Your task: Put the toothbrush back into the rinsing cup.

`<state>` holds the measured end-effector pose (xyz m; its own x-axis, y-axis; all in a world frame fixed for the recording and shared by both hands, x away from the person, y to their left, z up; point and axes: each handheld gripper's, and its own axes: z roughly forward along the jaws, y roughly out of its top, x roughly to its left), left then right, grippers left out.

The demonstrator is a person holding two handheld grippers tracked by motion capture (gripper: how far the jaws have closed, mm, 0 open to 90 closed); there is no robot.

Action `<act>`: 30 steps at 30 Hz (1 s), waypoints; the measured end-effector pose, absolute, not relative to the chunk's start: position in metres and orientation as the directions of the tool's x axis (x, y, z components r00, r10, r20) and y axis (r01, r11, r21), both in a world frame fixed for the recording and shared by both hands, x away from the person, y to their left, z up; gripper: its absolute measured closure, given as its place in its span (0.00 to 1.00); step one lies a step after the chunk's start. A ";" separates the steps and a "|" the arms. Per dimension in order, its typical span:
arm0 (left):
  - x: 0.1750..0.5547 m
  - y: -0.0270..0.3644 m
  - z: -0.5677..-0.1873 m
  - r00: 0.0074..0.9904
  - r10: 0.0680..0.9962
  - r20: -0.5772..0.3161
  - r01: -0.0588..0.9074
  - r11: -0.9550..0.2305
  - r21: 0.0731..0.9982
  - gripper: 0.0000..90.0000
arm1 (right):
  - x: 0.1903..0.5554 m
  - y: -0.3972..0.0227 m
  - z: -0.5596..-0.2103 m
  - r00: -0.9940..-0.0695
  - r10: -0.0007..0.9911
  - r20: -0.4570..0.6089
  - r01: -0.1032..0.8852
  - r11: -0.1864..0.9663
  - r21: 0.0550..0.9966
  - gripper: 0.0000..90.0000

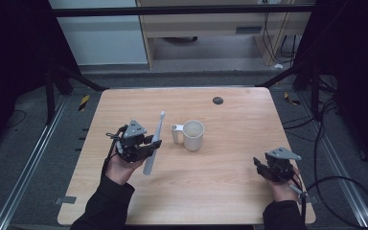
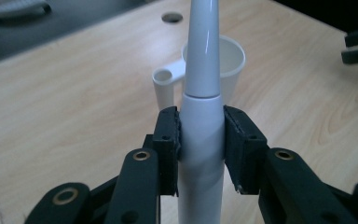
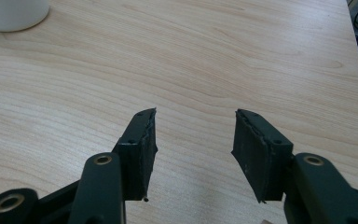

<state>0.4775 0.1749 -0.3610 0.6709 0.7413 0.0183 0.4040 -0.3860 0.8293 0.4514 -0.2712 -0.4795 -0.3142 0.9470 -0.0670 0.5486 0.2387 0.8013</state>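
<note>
Toothbrush (image 2: 201, 135) sat clamped between the two black pads of the left gripper (image 1: 135, 143), gripped on its thick white handle, with the slimmer neck rising past the jaws and the handle end hanging below them. Just beyond the jaws, in line with the brush, stood a white cup (image 1: 193, 135) with a side holder (image 2: 166, 84) on the wooden table (image 1: 230, 182). A dark round hole (image 1: 217, 100) lay further off behind the cup. Well apart from that gripper, across the table, the right gripper (image 3: 193, 154) hung over bare wood with its jaws spread and nothing between them.
</note>
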 end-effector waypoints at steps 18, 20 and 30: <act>0.501 0.169 -0.335 0.612 0.791 -0.015 0.283 -0.202 0.938 0.74 | 0.452 -0.272 -0.480 -0.316 0.947 -0.066 0.541 0.237 0.807 0.54; 0.504 0.168 -0.333 0.610 0.792 -0.019 0.272 -0.186 0.944 0.74 | 0.452 -0.272 -0.480 -0.315 0.947 -0.065 0.541 0.235 0.808 0.54; 0.519 0.155 -0.329 0.606 0.794 -0.048 0.228 -0.116 0.967 0.74 | 0.452 -0.271 -0.480 -0.320 0.946 -0.061 0.539 0.234 0.809 0.55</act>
